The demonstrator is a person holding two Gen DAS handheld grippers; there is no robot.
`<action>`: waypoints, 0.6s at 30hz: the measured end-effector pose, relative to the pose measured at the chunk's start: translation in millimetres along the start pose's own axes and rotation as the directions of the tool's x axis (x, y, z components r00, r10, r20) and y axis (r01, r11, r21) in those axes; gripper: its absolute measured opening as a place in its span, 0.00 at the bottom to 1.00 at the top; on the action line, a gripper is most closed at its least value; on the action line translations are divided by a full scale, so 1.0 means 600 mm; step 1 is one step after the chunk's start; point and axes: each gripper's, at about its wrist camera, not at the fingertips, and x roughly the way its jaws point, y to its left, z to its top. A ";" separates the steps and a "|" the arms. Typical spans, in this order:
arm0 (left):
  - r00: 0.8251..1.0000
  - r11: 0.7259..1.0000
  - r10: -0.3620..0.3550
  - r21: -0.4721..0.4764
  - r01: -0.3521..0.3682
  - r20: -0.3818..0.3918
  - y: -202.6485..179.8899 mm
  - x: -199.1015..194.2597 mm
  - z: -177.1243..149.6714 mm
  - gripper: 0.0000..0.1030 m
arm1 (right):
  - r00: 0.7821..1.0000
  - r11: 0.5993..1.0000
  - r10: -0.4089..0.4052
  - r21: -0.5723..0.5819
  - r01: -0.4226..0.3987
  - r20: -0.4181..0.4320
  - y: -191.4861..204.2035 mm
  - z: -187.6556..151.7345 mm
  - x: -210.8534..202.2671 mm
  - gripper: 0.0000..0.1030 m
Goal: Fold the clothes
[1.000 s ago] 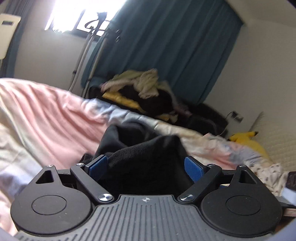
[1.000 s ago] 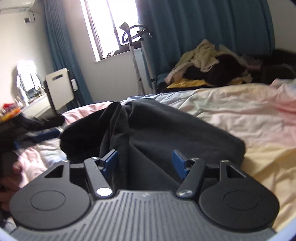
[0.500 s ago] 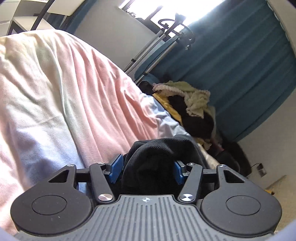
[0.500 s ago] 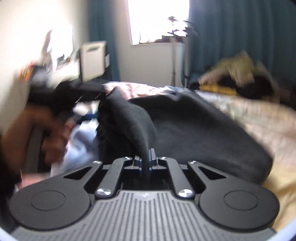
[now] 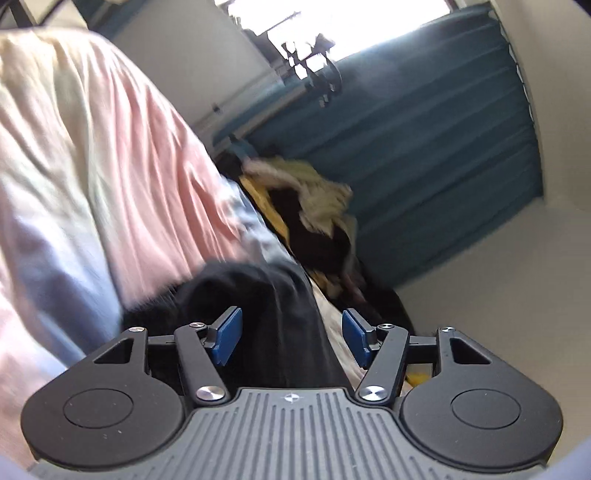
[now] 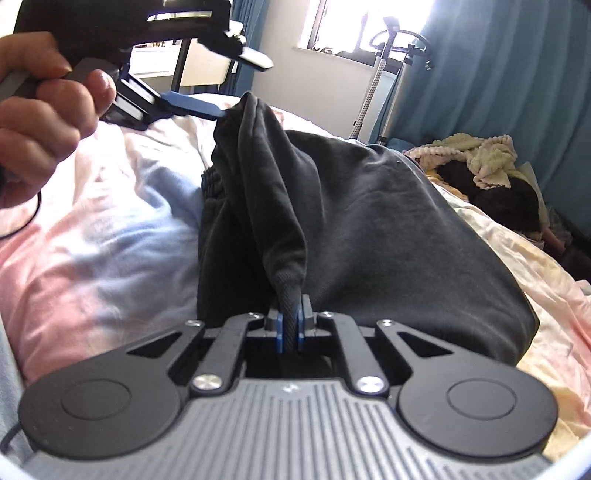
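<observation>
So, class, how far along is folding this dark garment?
Done: the right claw is shut on the dark garment at its ribbed edge. In hand: the left claw, jaws just opening, has fabric between them, ungripped. Left: no finished fold shows; it lies bunched on the bedding.

Garment (image 6: 369, 229) spread on the bed cover (image 6: 96, 236), middle of the right wrist view, one edge pulled near into right gripper (image 6: 290, 330). Left gripper (image 6: 199, 107) far left above the cover, fingertip touching the garment's raised fold, hand (image 6: 40, 110) at its left. Clothes pile (image 6: 487, 173) far right, past the bed edge. Curtain (image 6: 498, 74) behind the pile. Stand (image 6: 384, 70) left of the curtain, window (image 6: 354, 22) behind it. In left wrist view garment between left gripper (image 5: 291, 336) pads, cover at left.
</observation>
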 end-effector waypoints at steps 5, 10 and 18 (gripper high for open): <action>0.995 0.996 0.078 -0.030 -0.080 -0.068 0.021 0.058 -0.014 0.62 | 1.000 1.000 0.005 -0.002 -0.005 0.015 0.001 0.002 -0.001 0.08; 0.996 0.995 0.083 -0.055 -0.082 0.027 0.034 0.089 0.014 0.27 | 0.999 0.995 0.016 -0.098 -0.012 0.033 0.016 -0.009 0.010 0.18; 0.994 0.992 0.014 -0.125 0.000 0.111 0.040 0.058 0.039 0.10 | 0.988 0.970 -0.099 -0.209 0.122 0.118 0.039 -0.016 -0.004 0.34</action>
